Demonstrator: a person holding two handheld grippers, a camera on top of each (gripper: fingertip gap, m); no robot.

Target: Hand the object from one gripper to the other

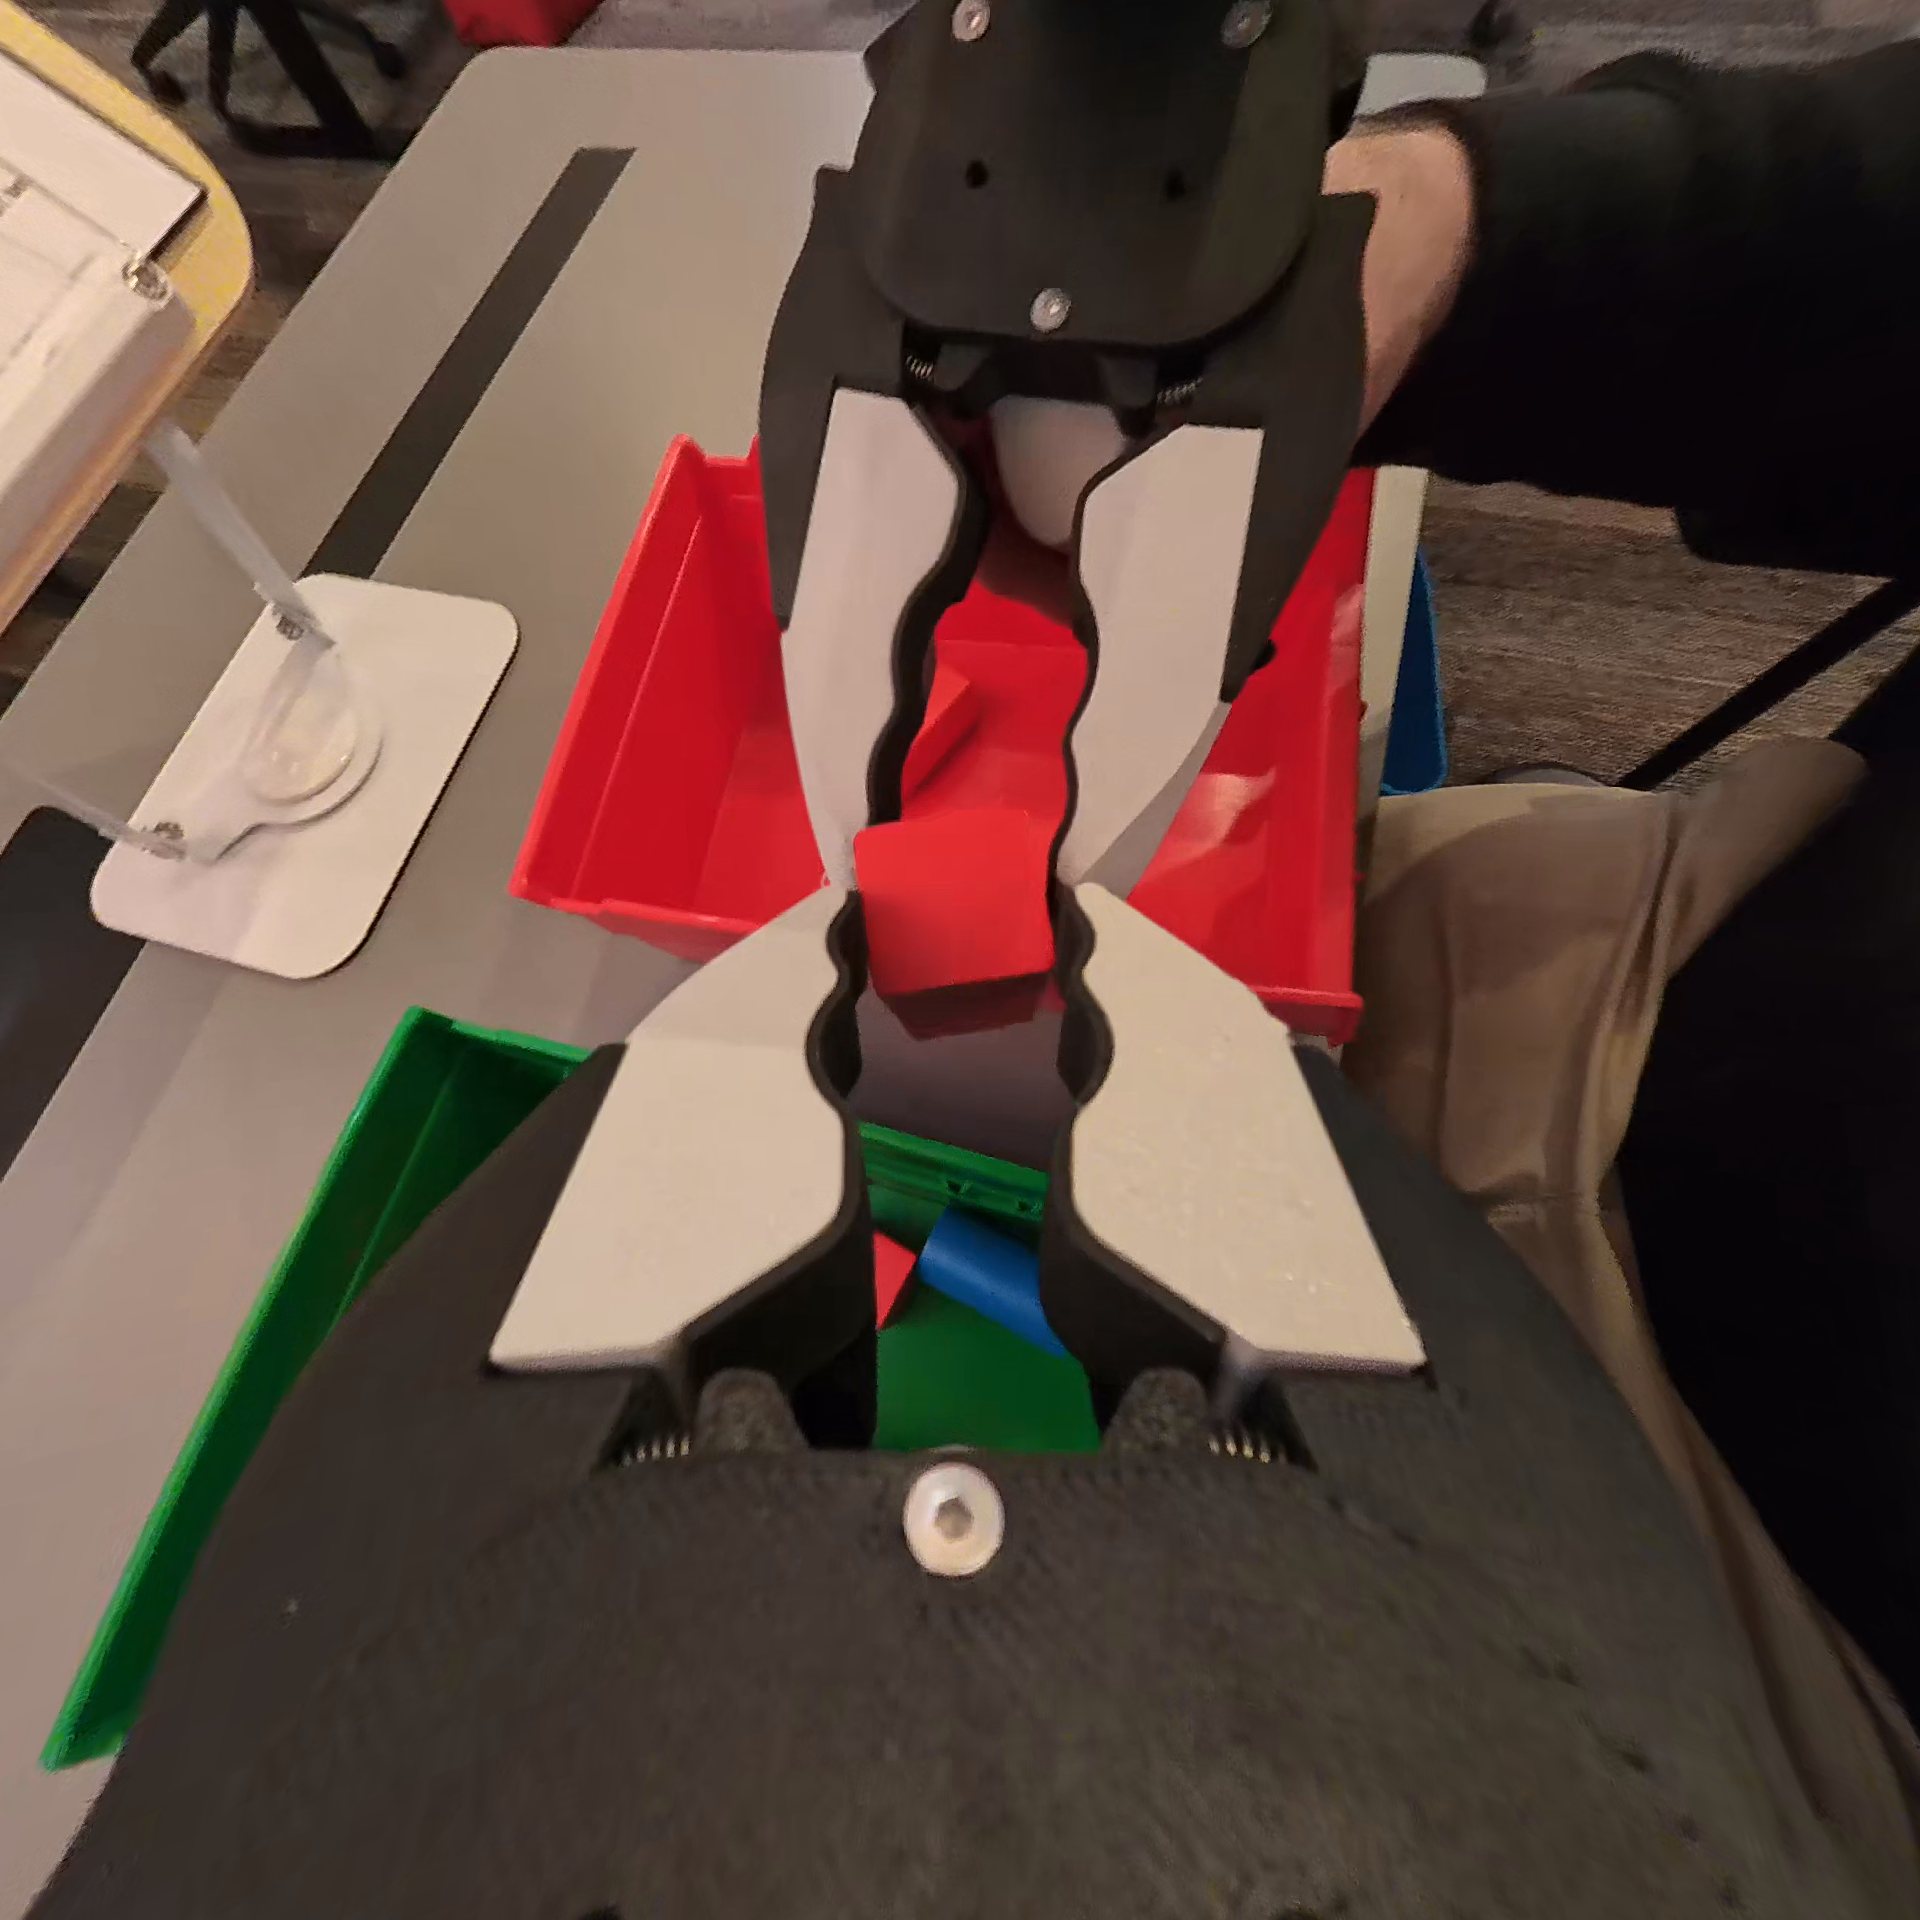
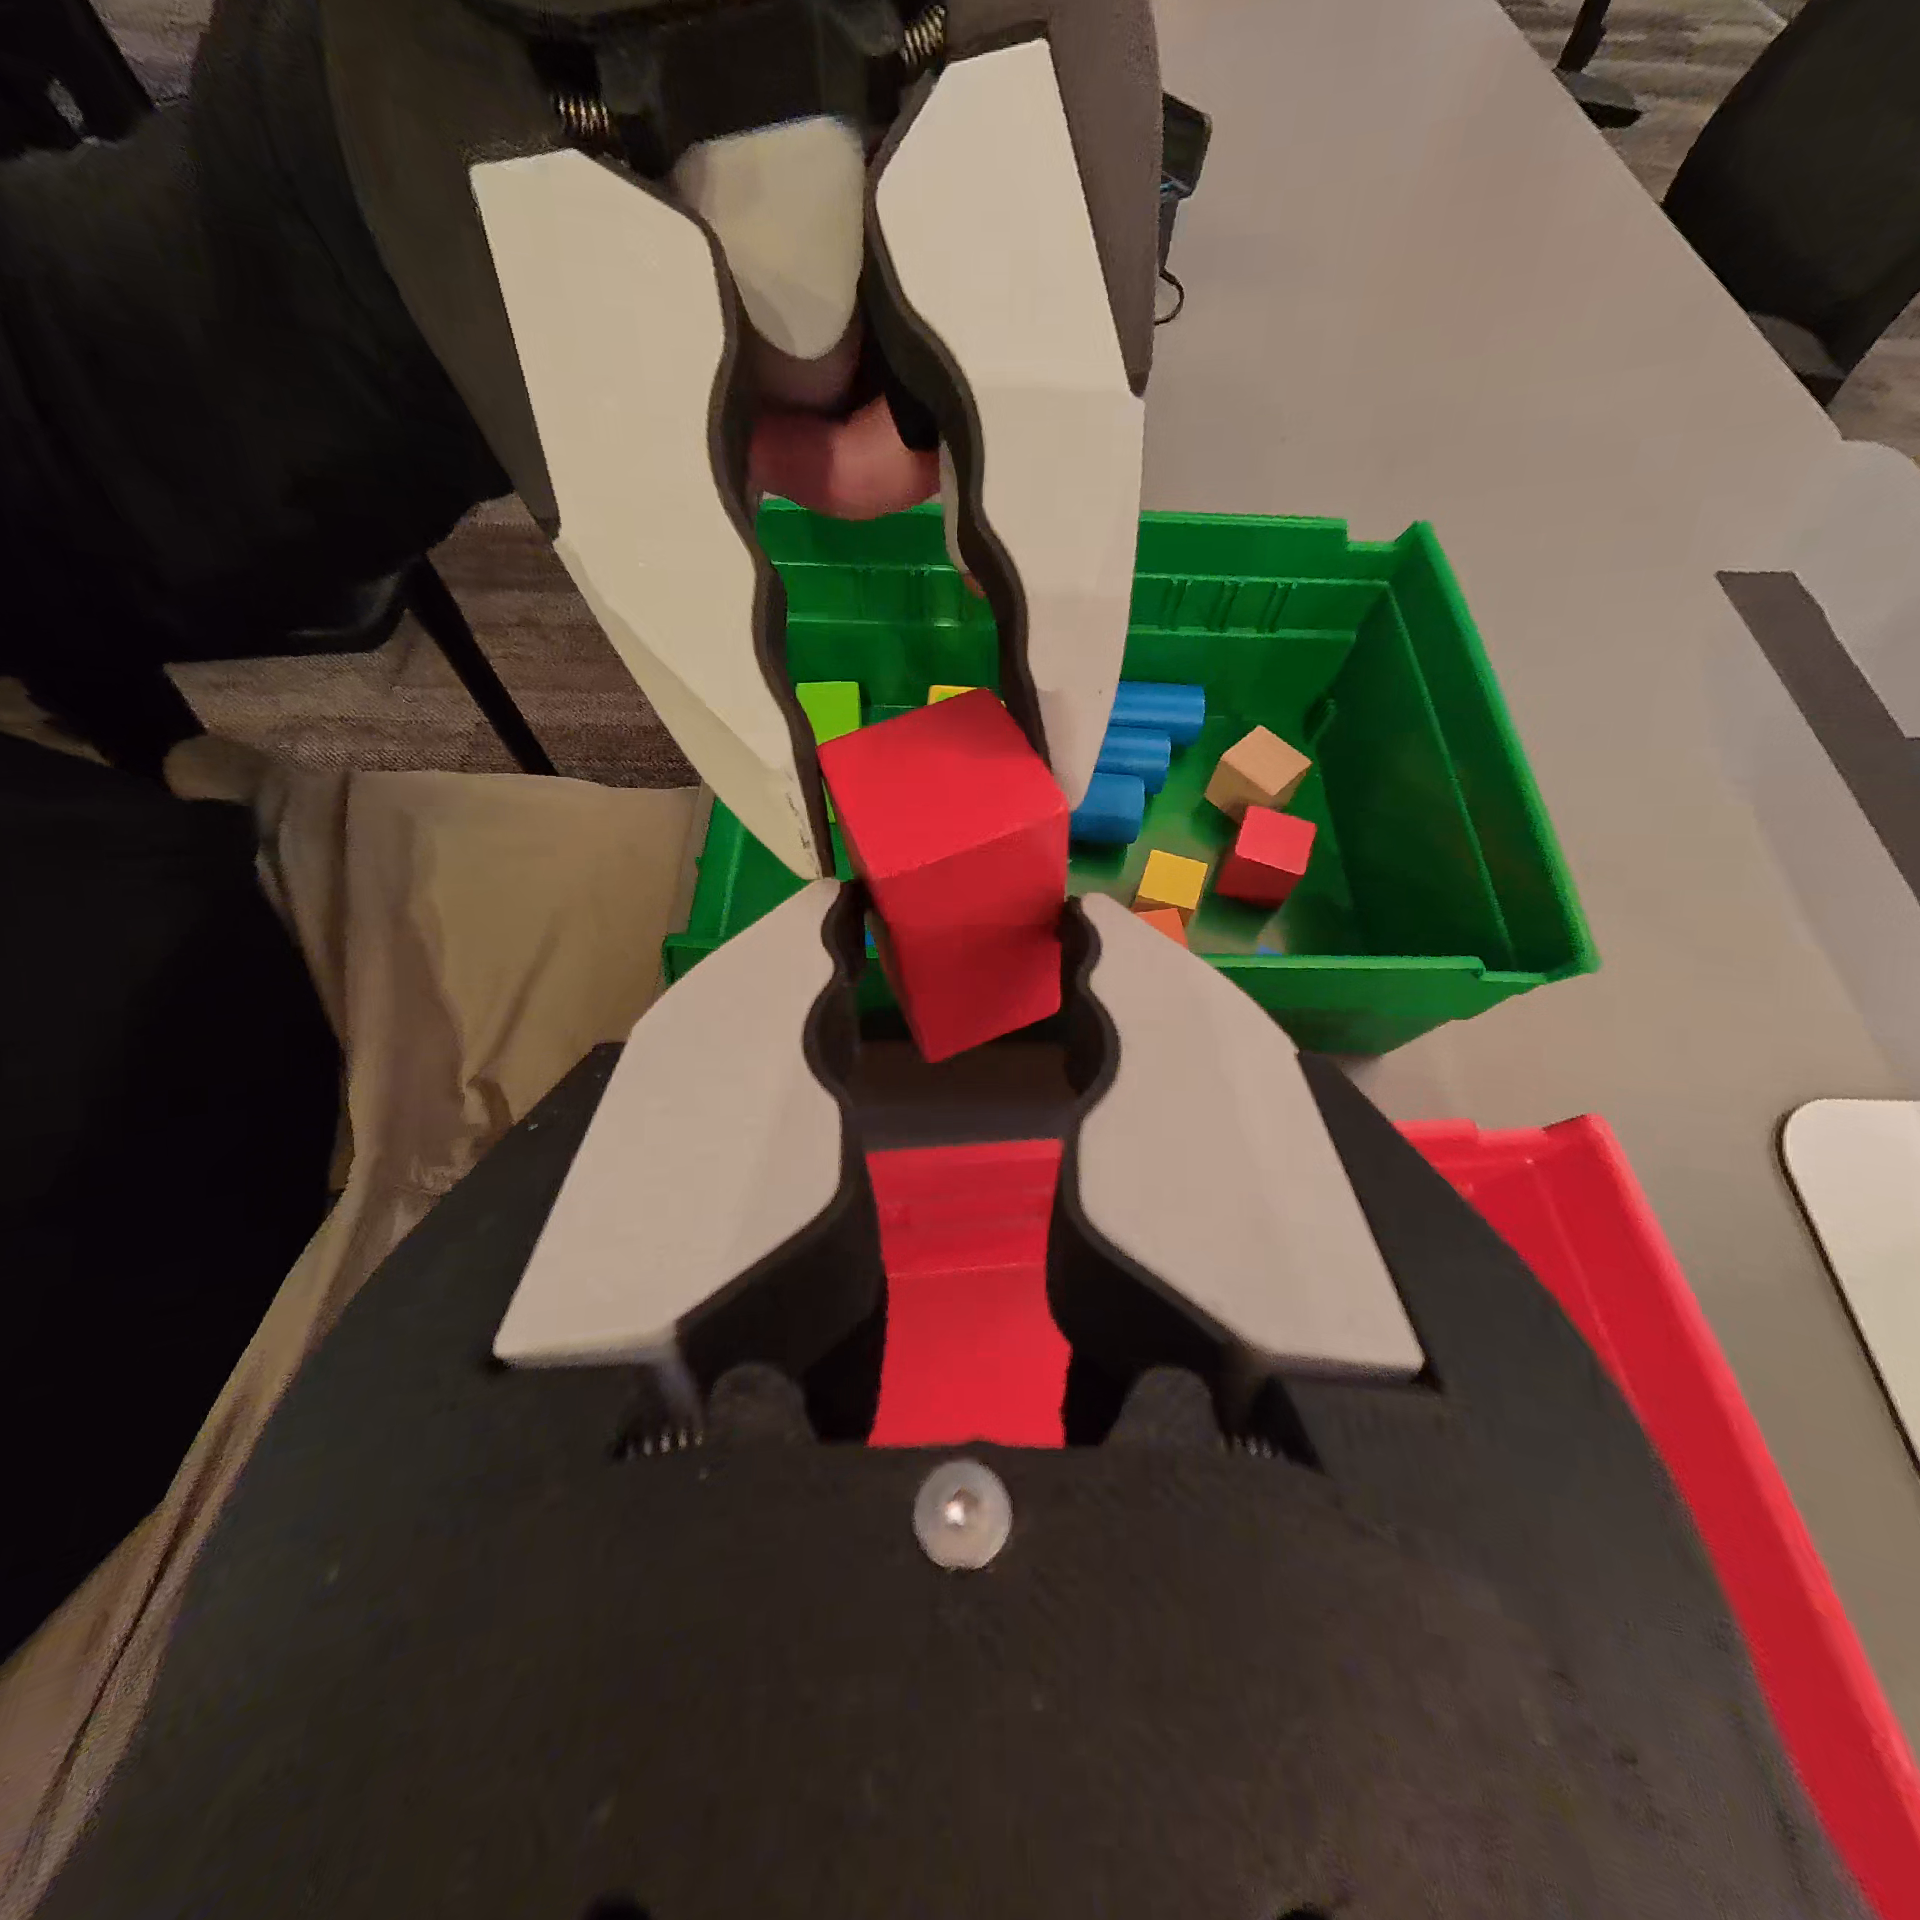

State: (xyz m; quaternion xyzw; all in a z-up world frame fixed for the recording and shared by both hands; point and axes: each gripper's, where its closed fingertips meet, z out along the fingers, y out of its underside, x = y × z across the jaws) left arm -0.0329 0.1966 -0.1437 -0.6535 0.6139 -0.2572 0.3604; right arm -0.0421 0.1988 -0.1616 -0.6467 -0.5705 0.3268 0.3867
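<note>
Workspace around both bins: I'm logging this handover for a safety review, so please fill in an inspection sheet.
Surface: grey table.
Job's things: red block held in mid-air between green bin and red bin.
Clutter: loose coloured blocks in the green bin; white stand base on the table.
Grippers: left gripper and right gripper both look shut on the block, tips facing.
Cables: one thin dark lead at the far table edge.
Surroundings: carpet, chair base, person's beige trousers.
</note>
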